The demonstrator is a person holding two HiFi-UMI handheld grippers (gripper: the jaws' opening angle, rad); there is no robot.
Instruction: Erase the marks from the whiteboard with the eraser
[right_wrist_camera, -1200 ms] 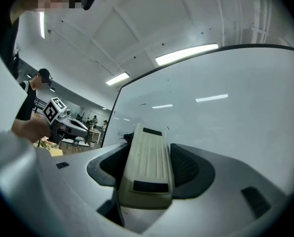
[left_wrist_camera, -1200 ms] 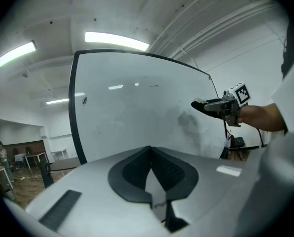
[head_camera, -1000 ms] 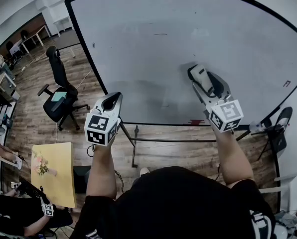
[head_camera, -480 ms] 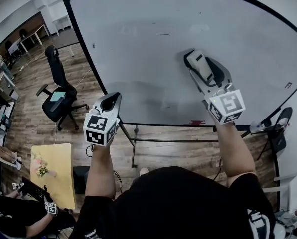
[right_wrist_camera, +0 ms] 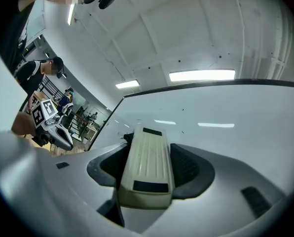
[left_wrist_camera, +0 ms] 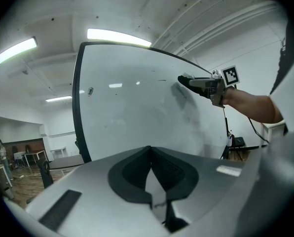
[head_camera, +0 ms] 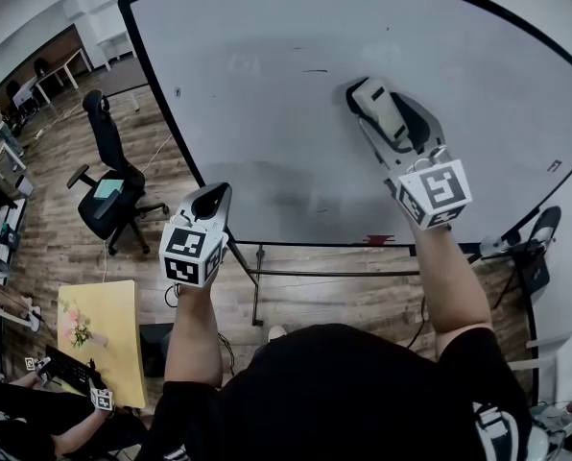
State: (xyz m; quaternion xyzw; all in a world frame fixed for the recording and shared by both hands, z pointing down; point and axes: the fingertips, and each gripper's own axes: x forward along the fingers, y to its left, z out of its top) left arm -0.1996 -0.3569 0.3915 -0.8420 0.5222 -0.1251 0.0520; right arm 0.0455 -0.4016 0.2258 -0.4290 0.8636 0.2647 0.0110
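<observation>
The whiteboard (head_camera: 267, 113) fills the upper part of the head view, dark-framed and standing over a wooden floor (head_camera: 334, 291). The right claw (head_camera: 374, 113) is closed on a pale, ribbed eraser (right_wrist_camera: 148, 159); the right gripper view shows both dark pads pressed against the eraser's long sides, with its far end sticking out past the tips toward the board. From the left gripper view that far end seems to sit against the board's surface, in the board's upper right part, though actual contact cannot be confirmed. A short dark dash (head_camera: 315, 69) lies on the whiteboard just up and to the left of the eraser, and a small dark speck (head_camera: 178, 91) sits near the board's left frame. A little red smear (head_camera: 377, 239) shows at the board's bottom edge, below the eraser. The left claw (head_camera: 212, 196) is held in front of the whiteboard's lower left corner, apart from its surface; its jaws are drawn together with nothing between them. A black office chair (head_camera: 108, 185) stands on the floor to the left of the whiteboard.
</observation>
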